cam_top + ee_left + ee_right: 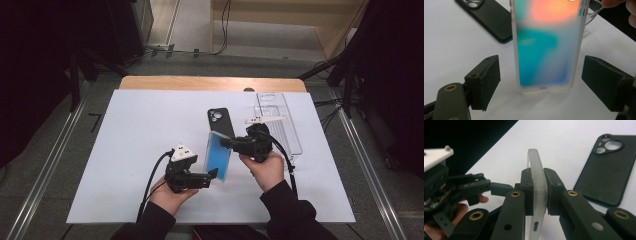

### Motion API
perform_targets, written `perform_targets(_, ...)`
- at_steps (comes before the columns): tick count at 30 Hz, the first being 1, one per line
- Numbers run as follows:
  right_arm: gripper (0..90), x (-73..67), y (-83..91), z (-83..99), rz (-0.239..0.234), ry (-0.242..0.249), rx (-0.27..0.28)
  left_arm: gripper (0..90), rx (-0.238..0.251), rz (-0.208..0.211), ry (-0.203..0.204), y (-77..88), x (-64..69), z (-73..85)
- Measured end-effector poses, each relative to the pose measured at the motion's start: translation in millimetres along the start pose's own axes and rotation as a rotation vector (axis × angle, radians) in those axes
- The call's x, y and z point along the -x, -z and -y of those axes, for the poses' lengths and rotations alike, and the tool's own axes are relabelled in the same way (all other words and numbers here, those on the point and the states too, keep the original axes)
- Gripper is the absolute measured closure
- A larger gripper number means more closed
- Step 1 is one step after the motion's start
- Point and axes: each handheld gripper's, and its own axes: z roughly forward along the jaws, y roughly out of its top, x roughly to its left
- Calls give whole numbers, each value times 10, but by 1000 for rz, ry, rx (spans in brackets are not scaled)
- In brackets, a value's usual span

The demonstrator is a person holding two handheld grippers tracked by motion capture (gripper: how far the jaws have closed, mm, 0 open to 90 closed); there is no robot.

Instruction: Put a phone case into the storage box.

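right gripper [539, 192] jaws clamp the frosted phone case [547, 47] (matte, rounded); left gripper [541, 82] jaws wide.

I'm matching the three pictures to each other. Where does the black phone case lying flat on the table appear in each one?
High view: black phone case at centre, behind the upright frosted-case phone.
Left gripper view: top left, left of that phone.
Right gripper view: right side.
Shared landmark: the frosted-case phone, clamped edge-on in the right gripper.

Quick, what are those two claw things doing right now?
Left gripper: open, fingers either side of the phone.
Right gripper: shut on the phone.
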Motion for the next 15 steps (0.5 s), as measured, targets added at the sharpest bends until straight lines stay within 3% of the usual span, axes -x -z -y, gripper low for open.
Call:
perform_targets(1, 770, 6, 21, 5, -5, 18, 2, 153, -17, 31, 10, 19, -40, -22)
perform_targets(3, 769, 14, 41, 12, -8, 31, 1, 153, -27, 55, 16, 39, -76, -38)
perform_targets(11, 769, 20, 74, 34, -27, 91, 3, 167, -53, 102, -7, 108, -157, -114)
perform_targets(15, 768, 2, 105, 46, -45, 145, 9, 200, -63, 124, -30, 160, -204, -154)
